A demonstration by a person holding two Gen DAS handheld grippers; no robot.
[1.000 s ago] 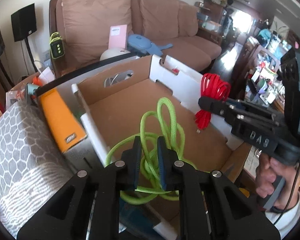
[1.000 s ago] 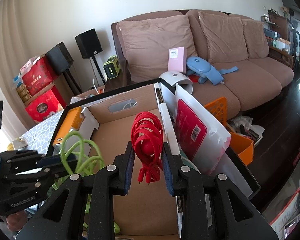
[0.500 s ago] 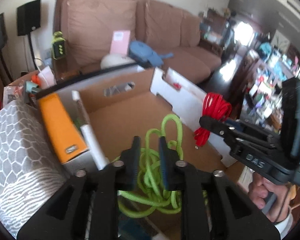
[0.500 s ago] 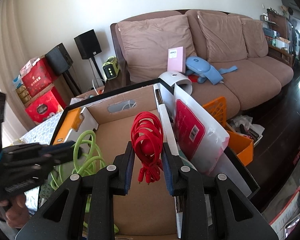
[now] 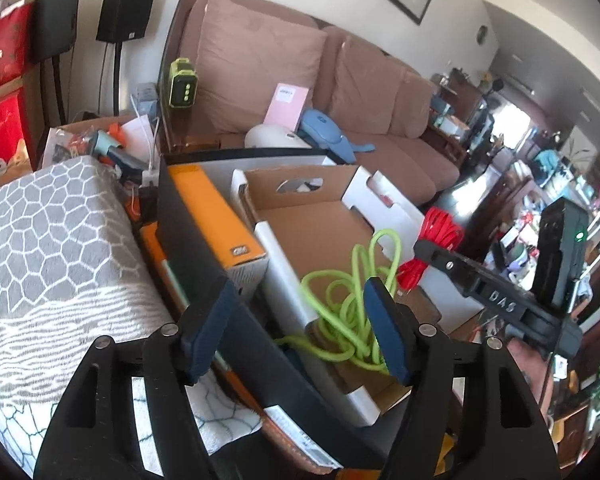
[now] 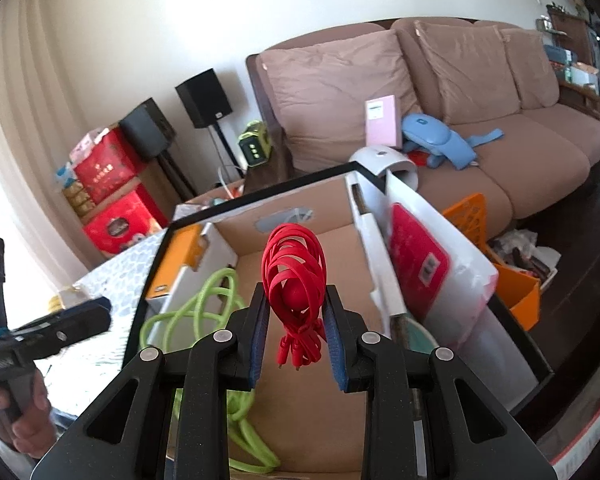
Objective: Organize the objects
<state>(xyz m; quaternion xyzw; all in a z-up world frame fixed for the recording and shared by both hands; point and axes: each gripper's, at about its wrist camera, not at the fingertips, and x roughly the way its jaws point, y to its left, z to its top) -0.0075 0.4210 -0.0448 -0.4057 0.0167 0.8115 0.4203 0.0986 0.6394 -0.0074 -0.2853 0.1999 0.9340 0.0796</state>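
One of two cables is stowed: the green cable [image 5: 346,304] lies in the box [image 5: 312,220], the left tool [image 5: 296,332], jaws just opened, clear of it. The right tool [image 6: 296,330] clamps the red cable [image 6: 294,276] above the box, still to be placed.

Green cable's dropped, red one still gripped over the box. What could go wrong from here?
1. The green cable lies beside the open left gripper; withdrawing might snag a loop.
2. The red cable bundle dangles loosely from the right gripper; it could uncoil or land tangled with the green one in the cardboard box.
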